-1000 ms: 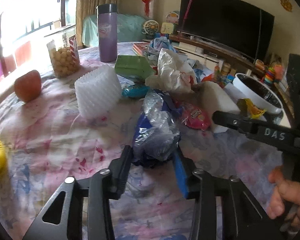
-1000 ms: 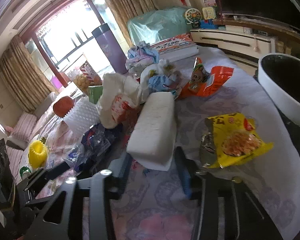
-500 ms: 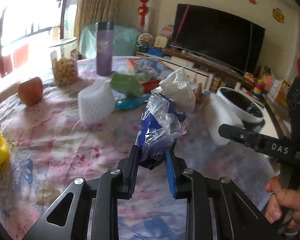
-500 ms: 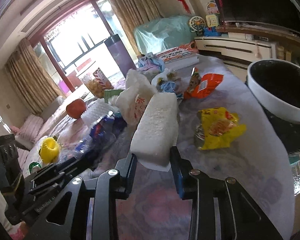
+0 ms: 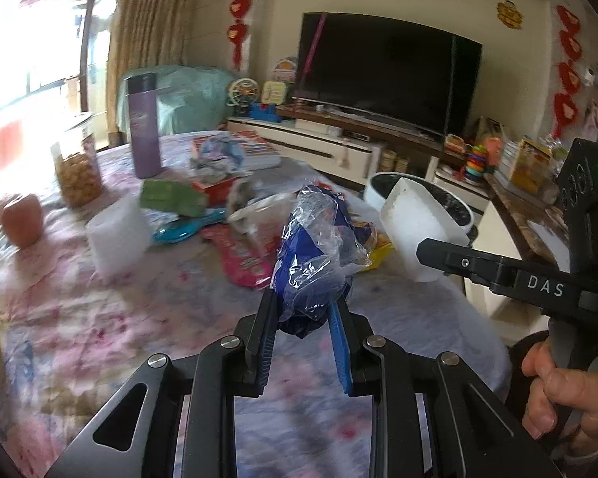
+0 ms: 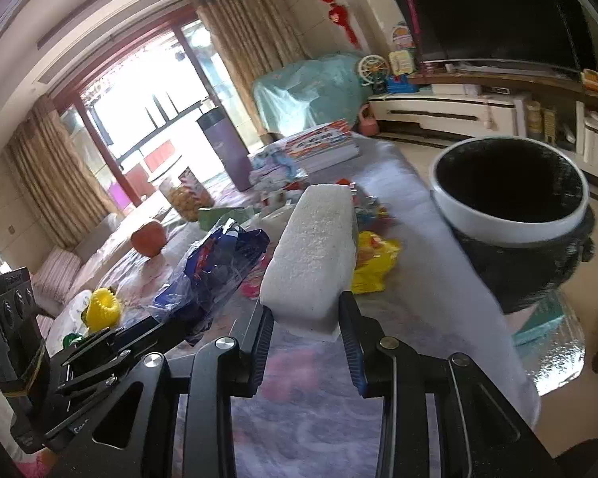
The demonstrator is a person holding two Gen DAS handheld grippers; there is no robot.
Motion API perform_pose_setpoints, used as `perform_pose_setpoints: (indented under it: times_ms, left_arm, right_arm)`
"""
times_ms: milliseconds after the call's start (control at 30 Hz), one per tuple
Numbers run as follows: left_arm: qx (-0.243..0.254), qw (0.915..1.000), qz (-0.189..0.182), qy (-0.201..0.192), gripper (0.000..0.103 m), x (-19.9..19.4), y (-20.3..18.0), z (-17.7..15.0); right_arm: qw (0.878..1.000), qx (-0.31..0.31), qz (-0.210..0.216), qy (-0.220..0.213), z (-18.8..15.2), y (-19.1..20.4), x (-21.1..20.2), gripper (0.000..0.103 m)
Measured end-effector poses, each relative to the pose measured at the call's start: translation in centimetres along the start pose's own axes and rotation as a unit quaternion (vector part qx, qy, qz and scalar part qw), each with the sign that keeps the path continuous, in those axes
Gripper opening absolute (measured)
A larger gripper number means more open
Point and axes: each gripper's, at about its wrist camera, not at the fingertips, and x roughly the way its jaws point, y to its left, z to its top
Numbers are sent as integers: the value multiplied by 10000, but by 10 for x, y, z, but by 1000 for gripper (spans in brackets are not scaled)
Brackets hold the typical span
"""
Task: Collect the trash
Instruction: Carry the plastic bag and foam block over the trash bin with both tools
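My left gripper (image 5: 303, 306) is shut on a crumpled blue and clear plastic bag (image 5: 319, 255), held up off the table. The same plastic bag (image 6: 215, 271) shows at the left of the right wrist view. My right gripper (image 6: 306, 310) is shut on a long white foam block (image 6: 317, 251), lifted and pointing toward the white-rimmed bin (image 6: 510, 195) with a black liner. In the left wrist view the foam block (image 5: 414, 235) hangs in front of the bin (image 5: 464, 211), with the right gripper's finger under it. A yellow snack wrapper (image 6: 374, 263) and a pink wrapper (image 5: 239, 255) lie on the flowered tablecloth (image 5: 99, 318).
On the table stand a purple flask (image 5: 143, 123), a jar of snacks (image 5: 77, 167), a white foam sleeve (image 5: 117, 235), an apple (image 5: 22, 219), a green pack (image 5: 171, 197), a teal brush (image 5: 187, 231) and books (image 6: 319, 143). A hand (image 5: 558, 390) grips the right tool. A TV bench runs behind.
Both grippers closed on their loads and rose off the table: the plastic bag in the left, the foam block in the right. Both have swung toward the bin.
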Motion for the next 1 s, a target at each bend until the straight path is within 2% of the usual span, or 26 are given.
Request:
perform_pose_setpoints:
  times_ms: [567, 1000]
  left_arm:
    - [375, 9982, -396, 263, 24, 72, -45, 40]
    - [546, 9966, -456, 419, 24, 126, -75, 73]
  right_arm:
    - [9974, 423, -555, -170, 13, -71, -26, 33]
    - [9951, 536, -805, -191, 35, -106, -27, 33]
